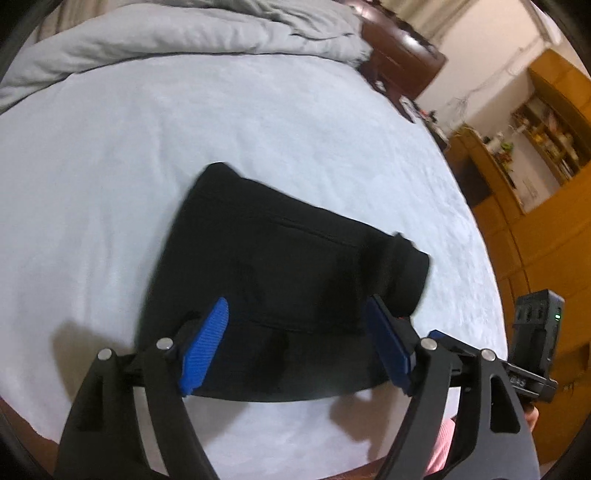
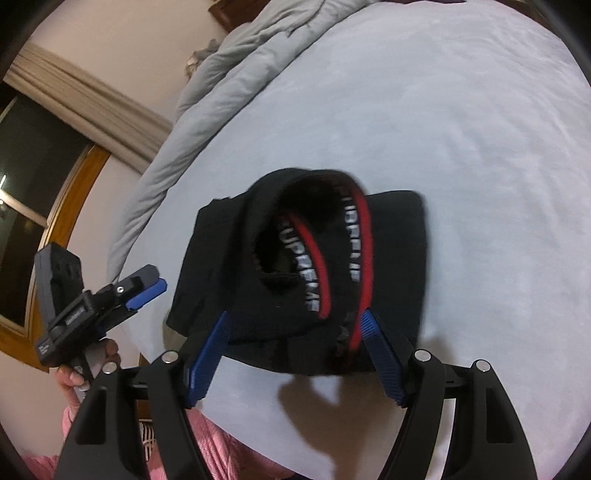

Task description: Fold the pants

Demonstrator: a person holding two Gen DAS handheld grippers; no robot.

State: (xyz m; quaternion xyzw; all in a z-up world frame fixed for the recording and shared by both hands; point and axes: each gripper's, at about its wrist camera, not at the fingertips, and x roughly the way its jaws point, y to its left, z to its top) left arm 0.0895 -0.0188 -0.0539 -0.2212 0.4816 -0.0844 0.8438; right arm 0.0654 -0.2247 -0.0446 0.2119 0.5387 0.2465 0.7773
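Observation:
The black pants (image 1: 280, 280) lie folded into a compact bundle on the pale blue bed (image 1: 221, 122). In the right wrist view the pants (image 2: 229, 258) show the open waistband (image 2: 343, 251), with a red stripe and white letters, facing the camera. My left gripper (image 1: 299, 314) is open, its blue fingers (image 1: 203, 347) spread over the near edge of the bundle and holding nothing. My right gripper (image 2: 293, 325) is open too, its fingers (image 2: 207, 354) on either side of the waistband end. The left gripper also shows at the left of the right wrist view (image 2: 146, 291).
A crumpled grey duvet (image 1: 184, 33) lies along the far end of the bed. A dark wooden headboard (image 1: 402, 55) and wooden shelving (image 1: 535, 155) stand to the right. A window with a curtain (image 2: 74, 92) is at the left. My pink sleeve (image 2: 221, 454) is at the bed's near edge.

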